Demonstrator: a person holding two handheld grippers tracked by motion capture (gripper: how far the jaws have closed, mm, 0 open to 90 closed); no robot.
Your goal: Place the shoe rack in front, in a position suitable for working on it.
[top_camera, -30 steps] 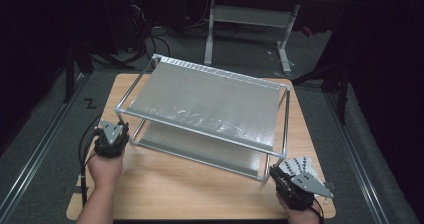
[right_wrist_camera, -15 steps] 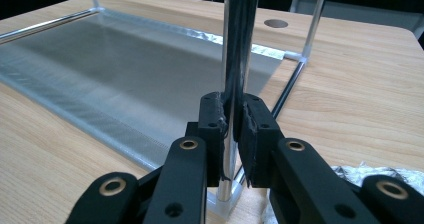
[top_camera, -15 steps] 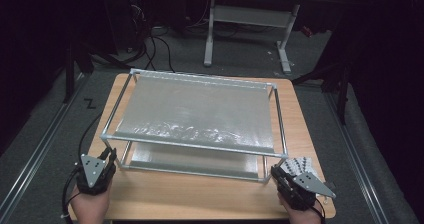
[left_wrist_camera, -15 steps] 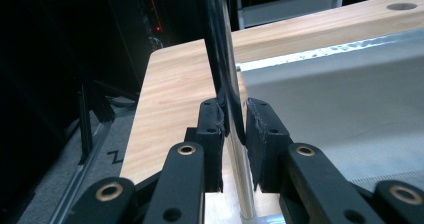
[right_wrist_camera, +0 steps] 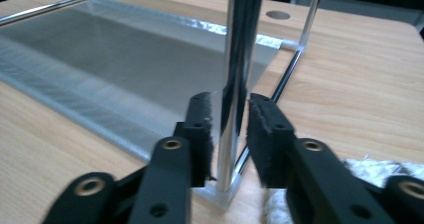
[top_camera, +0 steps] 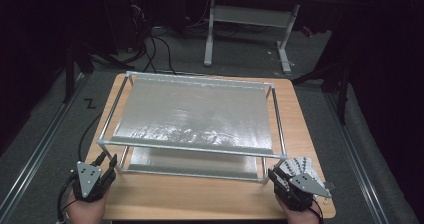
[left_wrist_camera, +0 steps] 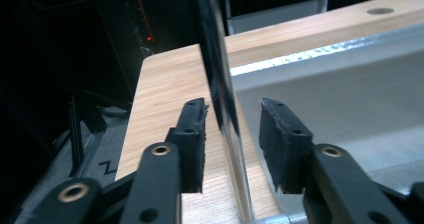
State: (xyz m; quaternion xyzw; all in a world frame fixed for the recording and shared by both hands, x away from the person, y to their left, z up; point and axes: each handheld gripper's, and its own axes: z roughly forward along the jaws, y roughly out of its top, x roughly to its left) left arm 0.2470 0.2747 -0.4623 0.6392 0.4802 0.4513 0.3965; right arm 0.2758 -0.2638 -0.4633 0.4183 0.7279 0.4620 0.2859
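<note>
A metal rack (top_camera: 192, 114) with two silver mesh shelves stands square on the wooden table (top_camera: 200, 199). My left gripper (top_camera: 109, 160) is at the rack's near-left post (left_wrist_camera: 215, 49). Its jaws have just been opening, and the post stands between the pads (left_wrist_camera: 196, 129) with a clear gap on the right side. My right gripper (top_camera: 274, 176) is at the near-right post (right_wrist_camera: 242, 34). Its jaws have also just been opening, and the pads (right_wrist_camera: 262, 129) sit close on both sides of the post without pressing it.
The rack covers most of the tabletop, leaving a strip of bare wood along the near edge. A crinkled silvery scrap (right_wrist_camera: 375, 169) lies by my right gripper. A round hole (right_wrist_camera: 278, 15) marks the far table corner. A desk frame (top_camera: 250, 14) and cables (top_camera: 150, 49) stand on the floor behind.
My left hand drew the rack's near-left corner toward the person, turning the skewed rack square with the table. The right hand has stayed in place.
</note>
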